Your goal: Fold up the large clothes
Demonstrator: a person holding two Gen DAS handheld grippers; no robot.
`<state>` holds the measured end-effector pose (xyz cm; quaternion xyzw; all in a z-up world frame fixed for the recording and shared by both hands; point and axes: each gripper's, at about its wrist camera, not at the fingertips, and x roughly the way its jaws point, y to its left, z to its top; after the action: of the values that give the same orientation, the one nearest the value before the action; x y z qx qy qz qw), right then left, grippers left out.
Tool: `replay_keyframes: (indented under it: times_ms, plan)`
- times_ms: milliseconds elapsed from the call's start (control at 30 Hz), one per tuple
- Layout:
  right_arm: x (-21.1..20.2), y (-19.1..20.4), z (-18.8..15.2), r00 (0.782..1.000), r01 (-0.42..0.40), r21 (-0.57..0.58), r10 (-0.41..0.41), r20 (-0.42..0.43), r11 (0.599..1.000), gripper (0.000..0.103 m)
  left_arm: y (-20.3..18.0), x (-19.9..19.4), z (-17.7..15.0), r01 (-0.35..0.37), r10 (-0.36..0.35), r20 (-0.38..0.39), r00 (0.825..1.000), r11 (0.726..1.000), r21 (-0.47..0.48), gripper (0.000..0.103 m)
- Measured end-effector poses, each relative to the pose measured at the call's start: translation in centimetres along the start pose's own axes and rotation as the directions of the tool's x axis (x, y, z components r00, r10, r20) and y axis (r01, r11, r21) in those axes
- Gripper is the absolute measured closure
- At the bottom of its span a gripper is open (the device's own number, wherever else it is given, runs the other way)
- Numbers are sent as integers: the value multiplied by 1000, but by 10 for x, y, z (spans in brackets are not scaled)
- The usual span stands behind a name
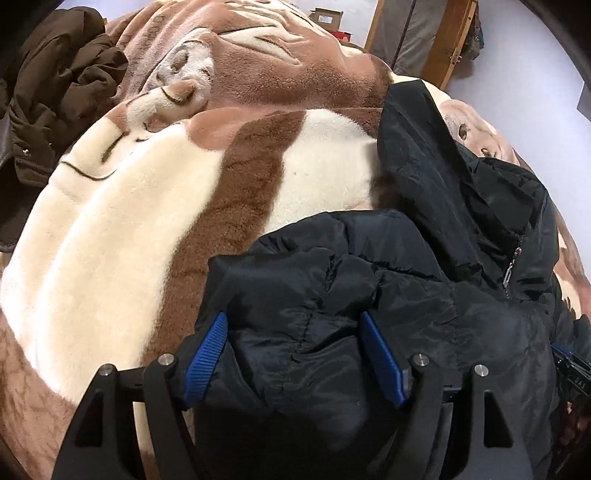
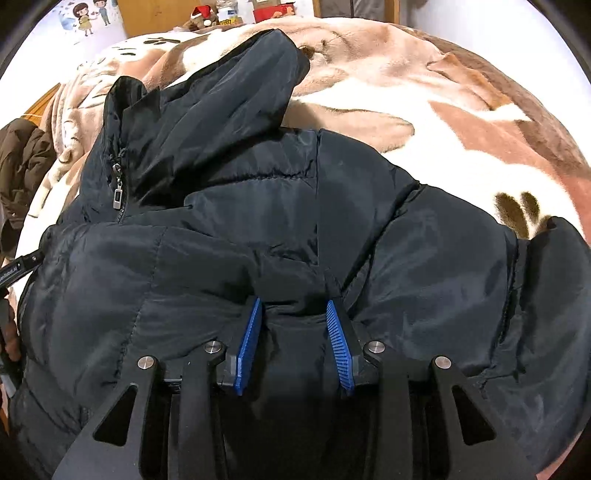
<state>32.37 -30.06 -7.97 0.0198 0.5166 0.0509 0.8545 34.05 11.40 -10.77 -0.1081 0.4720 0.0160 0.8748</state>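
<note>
A black padded jacket (image 1: 424, 280) lies on a brown and cream plush blanket (image 1: 147, 221). My left gripper (image 1: 293, 325) has its blue pads wide apart, with a puffy fold of the jacket between them. In the right wrist view the jacket (image 2: 258, 229) fills the middle, hood and zipper (image 2: 117, 195) at the upper left. My right gripper (image 2: 293, 310) has its pads moderately apart around a bunch of the jacket's fabric. The right gripper's body shows at the left view's right edge (image 1: 570, 373).
A brown coat (image 1: 55, 96) is heaped at the blanket's far left and also shows in the right wrist view (image 2: 22, 158). A wooden frame (image 1: 447, 40) stands beyond the bed. Boxes and a soft toy (image 2: 201, 18) sit behind the blanket (image 2: 461, 147).
</note>
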Motion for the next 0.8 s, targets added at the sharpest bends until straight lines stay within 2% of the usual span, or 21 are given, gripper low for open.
replay_keyframes:
  times_ms: [67,133,200,267,333,367,467,600,800]
  plan:
    - [-20,4,1,1000,-4,14,4,24,1000,66,1,-21,2,19,-19,13,1000,1000,-1,35]
    - [-45,6,-9,996,-44,11,43,77,999,66,0,-48,-5,63,-64,51,997,998,6,36]
    - [-58,10,-26,994,-56,-3,56,91,998,66,2,-66,-17,76,-77,79,994,997,19,36]
    - [-47,13,-39,997,-55,-17,56,47,998,66,4,-65,-32,83,-84,58,995,996,16,36]
    - [-20,12,-48,999,-46,-18,46,-21,999,66,5,-46,-43,48,-48,-10,999,999,19,36]
    - [-17,10,-51,999,-47,-18,46,-24,999,66,7,-37,-48,44,-44,-32,999,999,15,36]
    - [-25,10,-49,999,-35,5,35,-27,999,66,7,-40,-49,35,-35,-27,999,999,-7,36]
    - [-59,13,-57,999,-51,3,51,5,999,66,-4,-72,-56,29,-29,10,1000,1000,10,42]
    - [-136,10,-99,992,-81,11,79,98,997,66,-29,-151,-98,91,-95,82,992,994,55,42]
